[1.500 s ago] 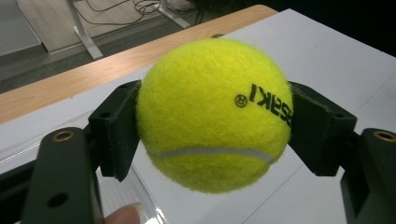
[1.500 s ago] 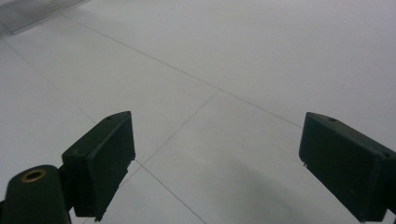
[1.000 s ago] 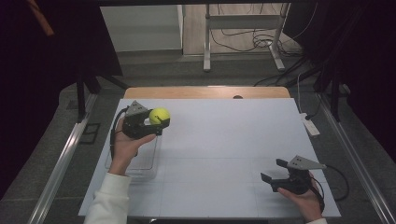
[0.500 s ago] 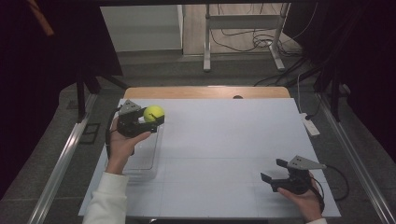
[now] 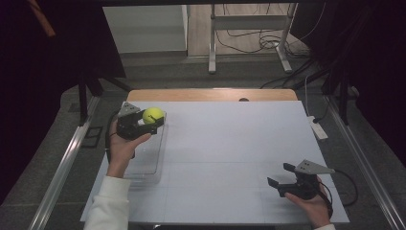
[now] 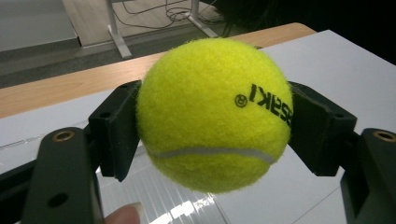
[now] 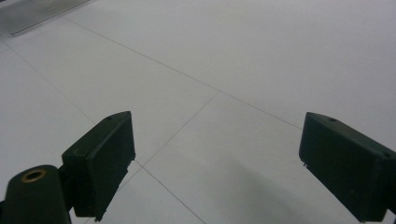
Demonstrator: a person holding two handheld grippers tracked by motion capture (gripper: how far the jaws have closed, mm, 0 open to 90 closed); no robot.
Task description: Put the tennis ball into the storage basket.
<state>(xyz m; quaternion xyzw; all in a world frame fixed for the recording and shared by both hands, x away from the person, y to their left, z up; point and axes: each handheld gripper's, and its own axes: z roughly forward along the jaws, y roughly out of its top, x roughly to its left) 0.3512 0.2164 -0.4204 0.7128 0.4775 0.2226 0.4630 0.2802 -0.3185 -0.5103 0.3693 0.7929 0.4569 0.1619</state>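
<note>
While my left gripper is closed on the tennis ball, I hold it raised off the table at the far left corner, so the ball hangs free with nothing under it to knock it loose. In the left gripper view the two black pads press on opposite sides of the ball about at its widest part, one on each flank, which is why it sits square between them and does not tip. The gripper is as far shut as the ball's width lets it go; the felt bulges a little past the pads above and below. My left hand grips the body from below, a fingertip just showing at the bottom edge of that view.

Beneath and just nearer to me lies a clear plastic tray, flat on the table; I judge the ball is either bound for it or lifted from it, though the tray's rim is hard to make out.

My right gripper rests low at the near right of the table, well apart from the ball. Its pads stand wide open with only bare white table between them, holding nothing, kept out of the way while the left does the carrying.
</note>
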